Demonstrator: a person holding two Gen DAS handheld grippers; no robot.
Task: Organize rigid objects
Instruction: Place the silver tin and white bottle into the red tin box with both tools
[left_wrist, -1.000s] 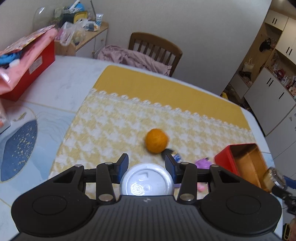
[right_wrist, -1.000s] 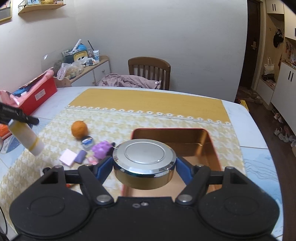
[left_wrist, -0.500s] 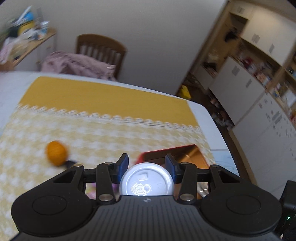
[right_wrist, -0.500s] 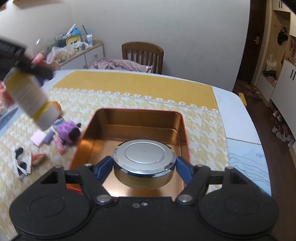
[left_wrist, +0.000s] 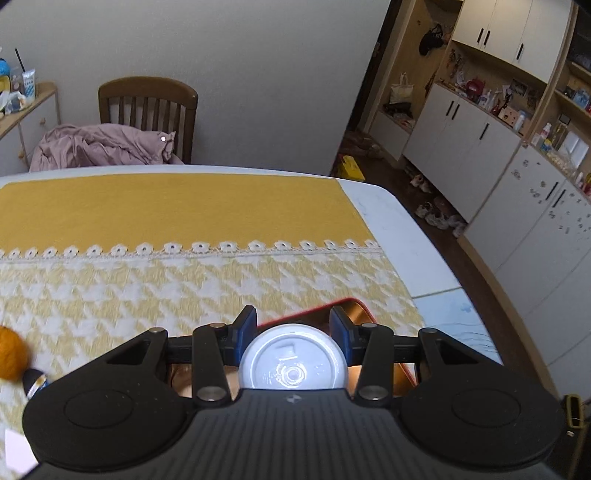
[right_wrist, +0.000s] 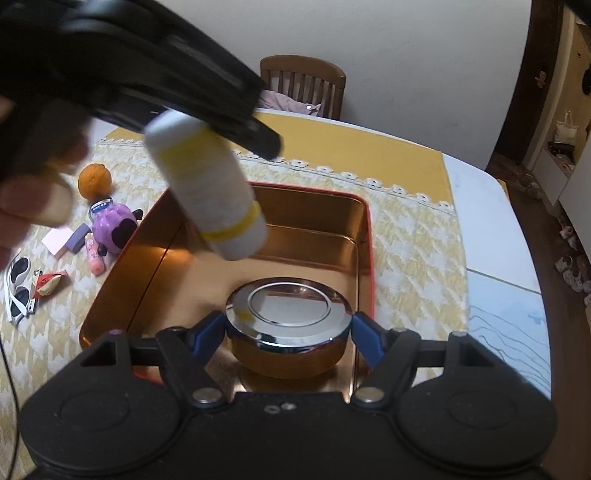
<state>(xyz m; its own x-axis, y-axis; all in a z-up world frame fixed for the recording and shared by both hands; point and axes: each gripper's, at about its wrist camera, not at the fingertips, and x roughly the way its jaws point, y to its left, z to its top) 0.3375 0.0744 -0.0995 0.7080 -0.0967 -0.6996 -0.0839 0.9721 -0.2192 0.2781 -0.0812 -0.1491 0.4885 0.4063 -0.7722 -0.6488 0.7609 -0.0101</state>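
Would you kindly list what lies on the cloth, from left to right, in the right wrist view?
Sunglasses → red wrapper → pink pad → orange → purple toy → tin, with the round metal container held in it.

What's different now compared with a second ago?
Both grippers have carried their loads over the red tin. The left gripper swung its white bottle rightward above it; the right gripper lowered the round metal tin into it. Both grips stay shut; the orange and the small items on the cloth haven't moved.
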